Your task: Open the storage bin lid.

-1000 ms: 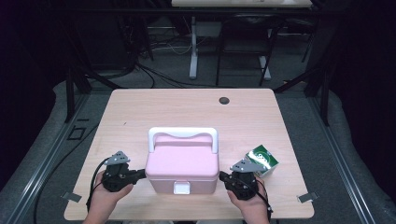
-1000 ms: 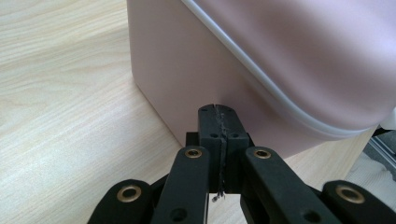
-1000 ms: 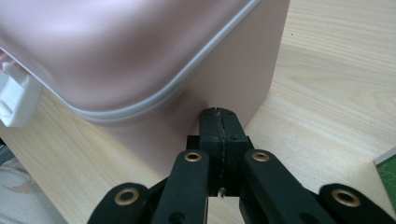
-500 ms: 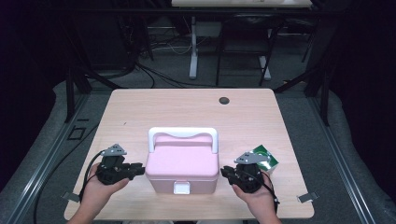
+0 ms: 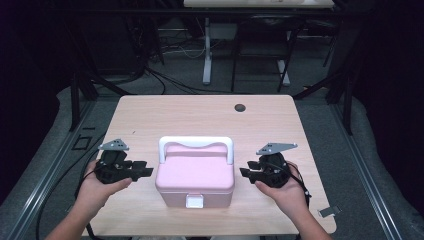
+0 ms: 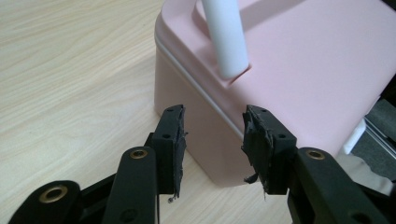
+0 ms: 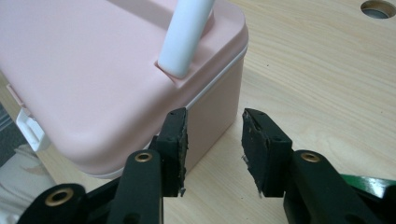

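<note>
Wooden table (image 5: 200,115): pink box (image 5: 195,175) (no readable label), white handle (image 5: 196,144).

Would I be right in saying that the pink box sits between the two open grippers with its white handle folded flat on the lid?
Not quite: the white handle stands upright above the lid, as the high view shows. The rest holds: the pink box sits between the left gripper and the right gripper, both open.

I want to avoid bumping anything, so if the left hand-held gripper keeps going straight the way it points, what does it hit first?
Most likely the pink box: the left hand-held gripper, jaws open, aims at its near side wall, just below the lid seam.
</note>
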`<move>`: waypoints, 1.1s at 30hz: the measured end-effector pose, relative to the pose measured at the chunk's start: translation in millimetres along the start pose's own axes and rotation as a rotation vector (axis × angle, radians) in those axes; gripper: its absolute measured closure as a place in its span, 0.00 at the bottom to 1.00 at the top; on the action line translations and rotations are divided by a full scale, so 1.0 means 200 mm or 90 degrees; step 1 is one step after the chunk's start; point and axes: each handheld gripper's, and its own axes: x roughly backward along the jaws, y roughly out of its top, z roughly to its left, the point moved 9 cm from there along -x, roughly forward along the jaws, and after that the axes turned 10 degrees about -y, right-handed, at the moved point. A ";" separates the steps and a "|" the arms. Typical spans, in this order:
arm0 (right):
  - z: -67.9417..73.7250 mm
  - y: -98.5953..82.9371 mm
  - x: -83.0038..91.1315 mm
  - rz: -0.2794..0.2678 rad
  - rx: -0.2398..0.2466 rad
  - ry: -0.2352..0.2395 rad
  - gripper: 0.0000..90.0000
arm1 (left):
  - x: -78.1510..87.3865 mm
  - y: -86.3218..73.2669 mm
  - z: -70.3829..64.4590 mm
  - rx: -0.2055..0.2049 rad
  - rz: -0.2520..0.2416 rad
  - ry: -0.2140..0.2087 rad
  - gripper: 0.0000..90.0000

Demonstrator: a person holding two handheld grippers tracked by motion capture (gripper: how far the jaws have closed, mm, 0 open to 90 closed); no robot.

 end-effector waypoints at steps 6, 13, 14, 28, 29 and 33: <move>0.02 0.09 0.01 -0.003 0.011 0.044 0.65 | 0.01 0.07 -0.01 -0.004 0.008 -0.014 0.63; 0.04 0.16 -0.05 0.009 0.016 0.049 0.61 | -0.04 0.13 -0.03 -0.021 0.018 -0.038 0.61; 0.04 0.16 -0.06 0.006 0.013 0.056 0.61 | -0.05 0.14 -0.03 -0.021 0.018 -0.037 0.60; 0.08 0.22 -0.13 -0.001 0.027 0.086 0.70 | -0.14 0.19 -0.01 -0.023 0.040 -0.036 0.70; 0.08 0.22 -0.13 -0.001 0.026 0.087 0.71 | -0.14 0.19 -0.01 -0.027 0.040 -0.033 0.70; 0.09 0.22 -0.11 -0.009 0.037 0.086 0.77 | -0.13 0.19 -0.04 -0.048 0.041 -0.019 0.71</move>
